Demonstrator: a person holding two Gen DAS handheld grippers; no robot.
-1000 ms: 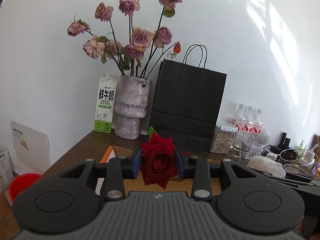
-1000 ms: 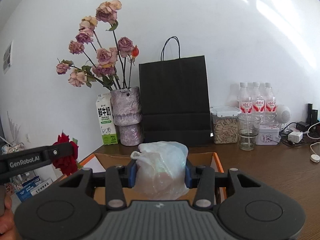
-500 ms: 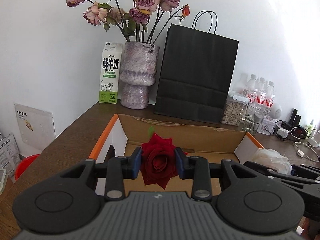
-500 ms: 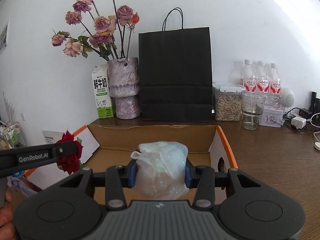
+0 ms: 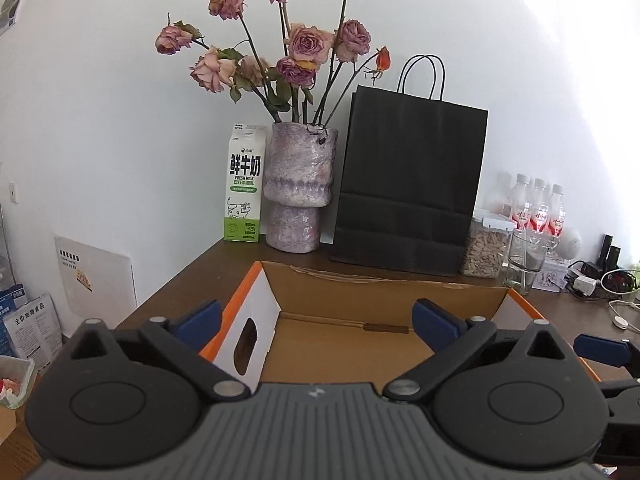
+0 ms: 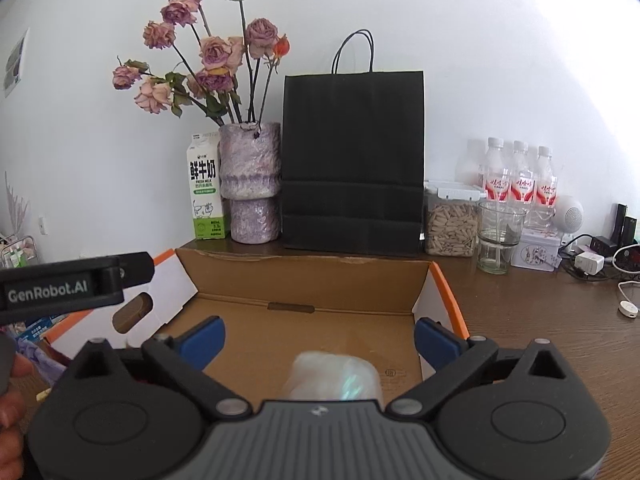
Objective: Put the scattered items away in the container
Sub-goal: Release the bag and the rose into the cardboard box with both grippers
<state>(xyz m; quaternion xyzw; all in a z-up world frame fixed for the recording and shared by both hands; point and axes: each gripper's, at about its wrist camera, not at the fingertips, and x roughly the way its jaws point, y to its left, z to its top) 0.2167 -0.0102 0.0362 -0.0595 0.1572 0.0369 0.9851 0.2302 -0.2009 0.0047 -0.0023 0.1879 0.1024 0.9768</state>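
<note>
An open cardboard box with orange edges sits on the brown table, right in front of both grippers. My left gripper hangs over the box's near left part; its jaws are opening, spread wide, with nothing between them. The red rose is not in view. My right gripper is over the same box, jaws also opening wide. The white plastic bag lies blurred on the box floor below them, free of the pads. In the right wrist view the left gripper shows at the left edge.
Along the back wall stand a milk carton, a purple vase of dried roses, a black paper bag, a seed jar, a glass and water bottles. Cables and chargers lie at the right.
Both grippers went from shut to wide open. The rose left the left jaws and dropped out of view. The plastic bag fell from the right jaws onto the box floor.
</note>
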